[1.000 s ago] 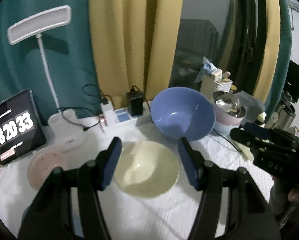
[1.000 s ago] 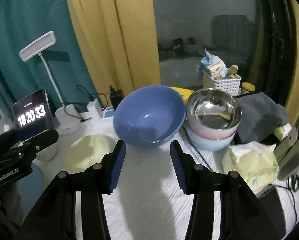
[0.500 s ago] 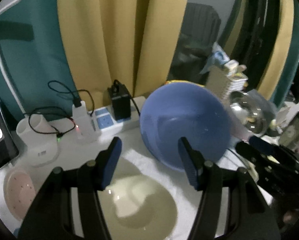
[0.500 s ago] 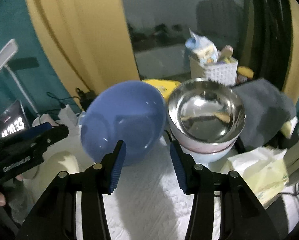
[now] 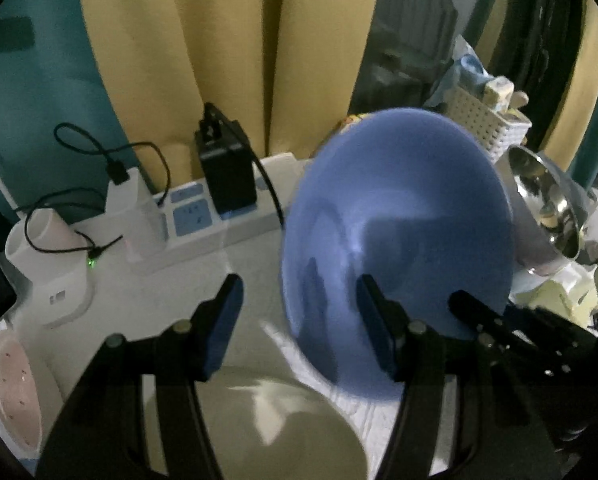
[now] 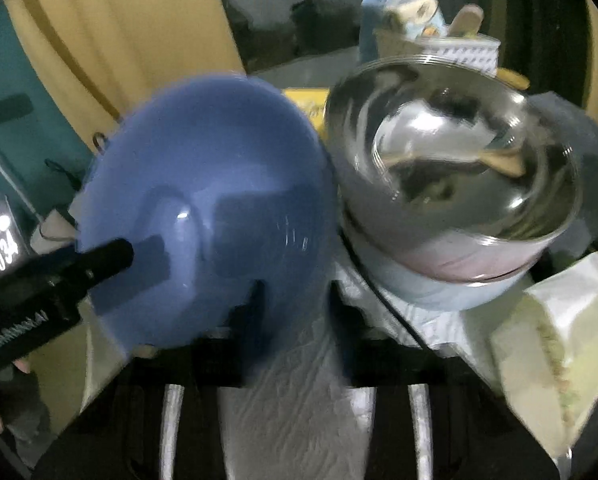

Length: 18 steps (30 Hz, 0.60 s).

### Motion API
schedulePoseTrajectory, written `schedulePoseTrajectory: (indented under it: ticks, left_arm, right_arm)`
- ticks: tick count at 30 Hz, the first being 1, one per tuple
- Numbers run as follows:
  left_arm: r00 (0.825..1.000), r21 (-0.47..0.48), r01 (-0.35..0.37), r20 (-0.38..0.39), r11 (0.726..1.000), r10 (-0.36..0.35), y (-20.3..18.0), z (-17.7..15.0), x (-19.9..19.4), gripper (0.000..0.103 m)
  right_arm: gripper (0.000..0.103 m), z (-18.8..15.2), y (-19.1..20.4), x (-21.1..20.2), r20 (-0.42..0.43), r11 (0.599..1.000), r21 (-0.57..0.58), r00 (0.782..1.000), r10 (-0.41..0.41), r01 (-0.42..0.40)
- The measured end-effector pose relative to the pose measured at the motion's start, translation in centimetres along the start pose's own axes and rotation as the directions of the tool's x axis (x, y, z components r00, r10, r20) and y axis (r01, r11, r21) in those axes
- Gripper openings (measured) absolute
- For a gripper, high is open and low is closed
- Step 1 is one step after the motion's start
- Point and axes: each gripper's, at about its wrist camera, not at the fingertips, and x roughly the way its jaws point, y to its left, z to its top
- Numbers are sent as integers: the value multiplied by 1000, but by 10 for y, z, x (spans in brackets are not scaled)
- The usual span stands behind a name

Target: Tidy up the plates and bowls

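A large blue bowl (image 5: 399,232) stands tilted on the white cloth, its opening toward me. My left gripper (image 5: 301,316) is open and straddles the bowl's left rim, one finger inside and one outside. My right gripper (image 6: 297,308) straddles the right rim of the blue bowl (image 6: 203,208). Its jaws are closing, and a gap still shows between the pads and the rim; this view is blurred. A cream bowl (image 5: 259,420) lies under the left gripper. A steel bowl (image 6: 459,152) sits stacked on a pink and a pale blue bowl to the right.
A power strip (image 5: 203,220) with chargers and cables runs along the curtain behind. A white lamp base (image 5: 51,276) and a pink plate (image 5: 11,380) are at the left. A white basket (image 5: 487,120) stands at the back right, and a yellow-green packet (image 6: 559,340) lies by the stack.
Both grippers have moved forward and down onto the blue bowl, one at each rim. The right jaws have narrowed a little. The clock now reads one second later.
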Motion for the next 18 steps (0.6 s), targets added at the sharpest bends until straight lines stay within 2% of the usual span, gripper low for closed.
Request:
schedulePoseTrajectory:
  ticks: [3, 4, 5, 7, 10, 18]
  left_arm:
    - [1000, 5, -4, -4, 1000, 4, -2, 2, 2, 59]
    - [1000, 9, -3, 9, 1000, 3, -3, 2, 0, 56]
    - [1000, 25, 2, 26, 1000, -3, -5, 2, -2, 43]
    - [999, 47, -15, 33, 999, 13, -8, 1, -3, 41]
    - [1000, 36, -10, 28, 999, 9, -7, 1, -4, 33]
    - [994, 91, -5, 105, 996, -4, -19, -3, -44, 32]
  right_arm:
    - [16, -2, -4, 2, 12, 1000, 6, 1000, 21, -21]
    - [15, -2, -4, 1, 17, 999, 7, 999, 31, -31]
    - [14, -1, -4, -1, 26, 999, 5, 999, 36, -36]
    - [12, 0, -3, -8, 47, 999, -3, 998, 44, -44]
    - [11, 3, -5, -20, 72, 999, 0, 997, 37, -37]
    - [11, 7, -4, -63, 142, 1000, -9, 989, 30, -29]
